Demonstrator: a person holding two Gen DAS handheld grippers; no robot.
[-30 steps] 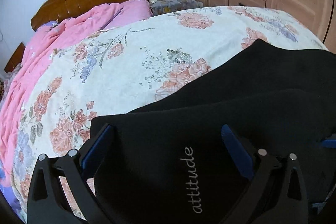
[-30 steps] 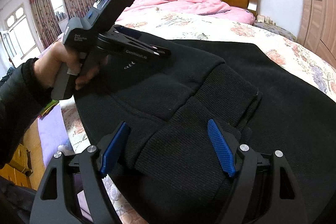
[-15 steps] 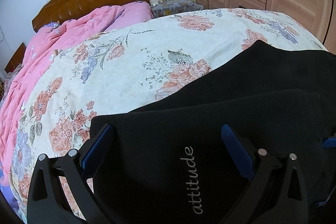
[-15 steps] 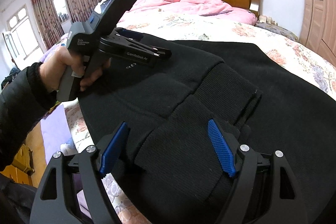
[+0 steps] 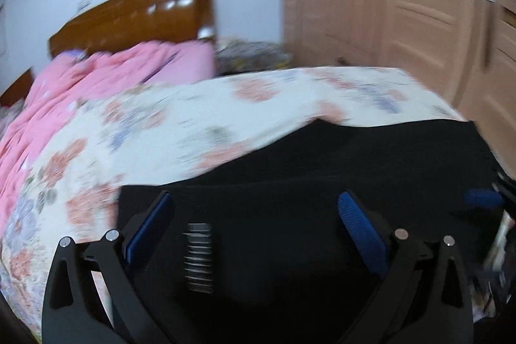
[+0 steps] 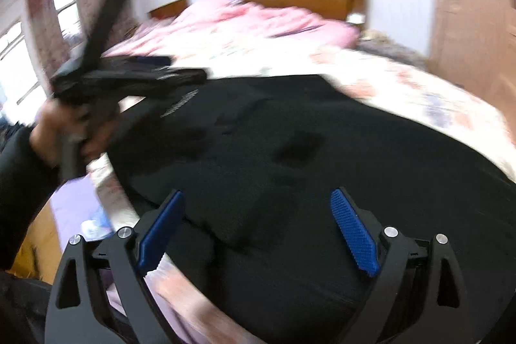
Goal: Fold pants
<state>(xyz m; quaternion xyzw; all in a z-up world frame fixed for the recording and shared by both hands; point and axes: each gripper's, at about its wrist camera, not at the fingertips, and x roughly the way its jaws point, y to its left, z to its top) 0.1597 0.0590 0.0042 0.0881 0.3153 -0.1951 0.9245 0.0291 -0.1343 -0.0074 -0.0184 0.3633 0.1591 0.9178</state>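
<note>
The black pants lie folded on the flowered bedspread, their grey lettering smeared by motion. My left gripper hovers over them, open, its blue pads clear of the cloth. In the right wrist view the pants fill the middle, and the left gripper, held by a hand, sits raised above their far left corner. My right gripper has its jaws opening wide; a fold of the pants lies between them but the pads do not press on it.
Pink quilt and wooden headboard lie at the far end of the bed. Wardrobe doors stand on the right. A curtained window is on the left, and the bed's near edge drops to the floor.
Both cameras have pulled back and up, and the pictures are now blurred. The left gripper has lifted off the pants. The right jaws have spread wider around the folded cuff.
</note>
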